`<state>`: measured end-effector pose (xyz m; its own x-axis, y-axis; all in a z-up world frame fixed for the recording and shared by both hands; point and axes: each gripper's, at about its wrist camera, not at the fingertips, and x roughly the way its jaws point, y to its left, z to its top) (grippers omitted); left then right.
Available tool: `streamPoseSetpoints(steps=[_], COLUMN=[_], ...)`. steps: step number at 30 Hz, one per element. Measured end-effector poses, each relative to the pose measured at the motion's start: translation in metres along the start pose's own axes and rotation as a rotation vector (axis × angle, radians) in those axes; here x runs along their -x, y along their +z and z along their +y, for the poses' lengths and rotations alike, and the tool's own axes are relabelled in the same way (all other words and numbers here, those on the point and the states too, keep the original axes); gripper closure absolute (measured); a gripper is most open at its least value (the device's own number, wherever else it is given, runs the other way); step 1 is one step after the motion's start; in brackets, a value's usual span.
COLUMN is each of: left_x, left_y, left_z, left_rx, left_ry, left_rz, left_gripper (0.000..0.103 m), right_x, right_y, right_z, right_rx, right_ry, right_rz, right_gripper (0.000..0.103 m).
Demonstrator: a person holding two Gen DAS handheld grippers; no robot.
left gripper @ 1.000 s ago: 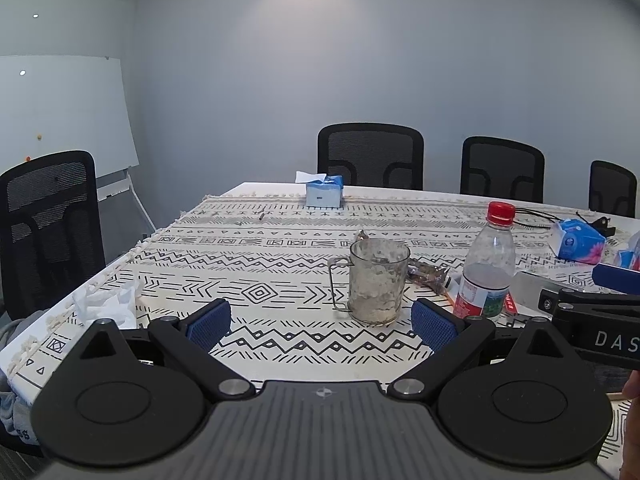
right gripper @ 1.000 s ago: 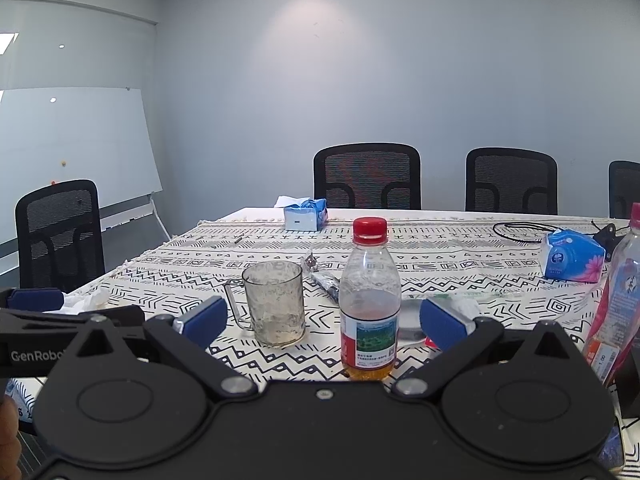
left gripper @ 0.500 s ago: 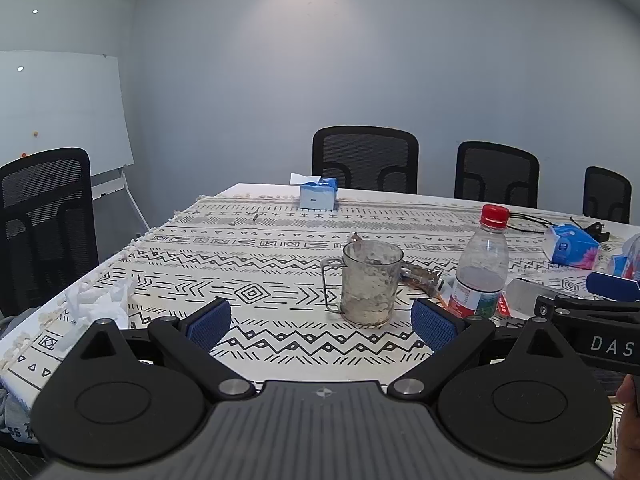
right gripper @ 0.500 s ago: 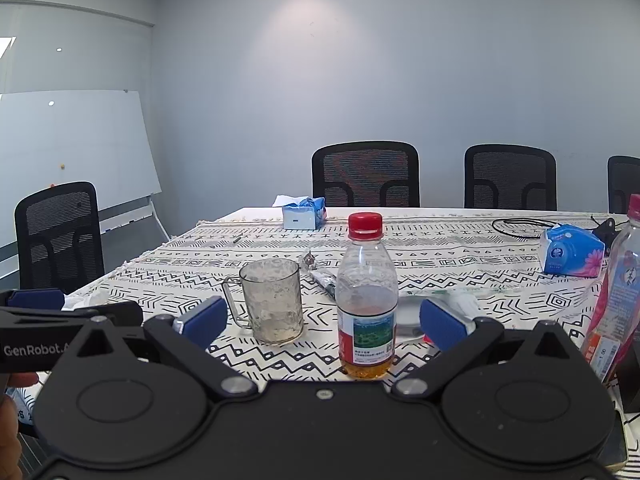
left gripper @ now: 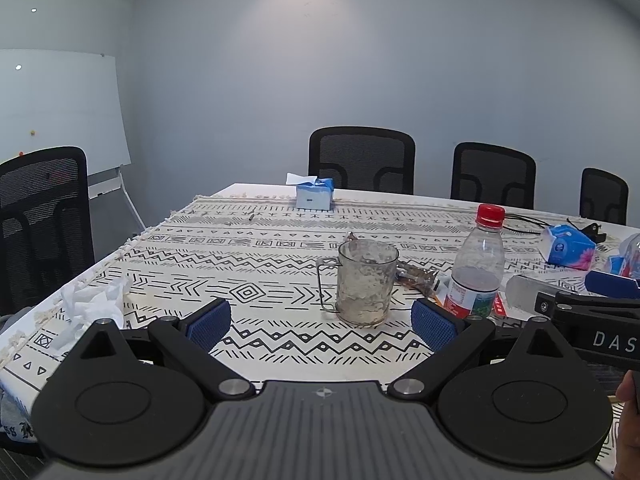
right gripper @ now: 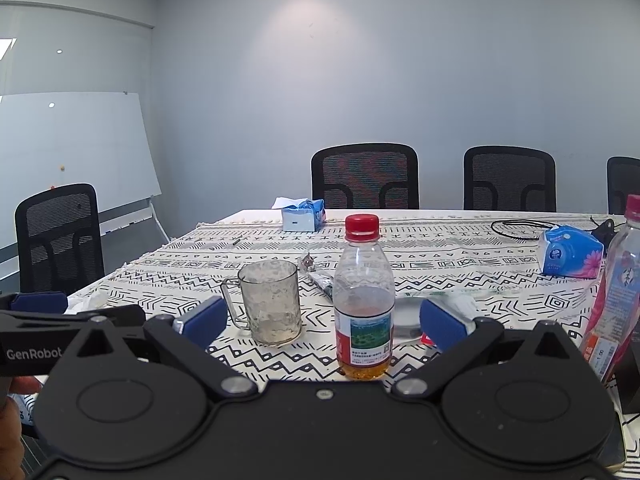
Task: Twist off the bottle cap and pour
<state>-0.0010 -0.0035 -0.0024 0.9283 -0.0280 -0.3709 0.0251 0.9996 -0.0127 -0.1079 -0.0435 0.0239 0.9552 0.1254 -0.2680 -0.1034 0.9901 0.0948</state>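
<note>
Both claws spread wide, empty | left claw [left gripper: 322,322] | right claw [right gripper: 324,322] | bottle [right gripper: 363,300] capped

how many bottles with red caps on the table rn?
2. One bottle stands upright, cap on, beside the glass mug, between the open right gripper fingers' line of sight. A second bottle stands at the right edge, partly cropped. Others may sit off-frame.

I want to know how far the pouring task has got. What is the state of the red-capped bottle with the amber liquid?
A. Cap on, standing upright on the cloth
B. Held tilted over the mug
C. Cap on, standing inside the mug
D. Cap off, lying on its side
A: the bottle stands upright on the tablecloth with its red cap on, beside the mug, and neither open gripper grips it.
</note>
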Motion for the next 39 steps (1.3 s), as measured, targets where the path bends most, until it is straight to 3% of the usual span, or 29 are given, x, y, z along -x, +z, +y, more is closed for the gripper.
streamPoseSetpoints(steps=[39], left_x=[-0.0023], left_y=[-0.0046], left_z=[-0.0034], left_rx=[-0.002], left_ry=[-0.025], left_rz=[0.001], left_gripper=[0.005], right_x=[0.0008], right_y=[0.0003], right_z=[-0.0012], right_rx=[0.000], right_ry=[0.003], right_rz=[0.001], right_gripper=[0.000])
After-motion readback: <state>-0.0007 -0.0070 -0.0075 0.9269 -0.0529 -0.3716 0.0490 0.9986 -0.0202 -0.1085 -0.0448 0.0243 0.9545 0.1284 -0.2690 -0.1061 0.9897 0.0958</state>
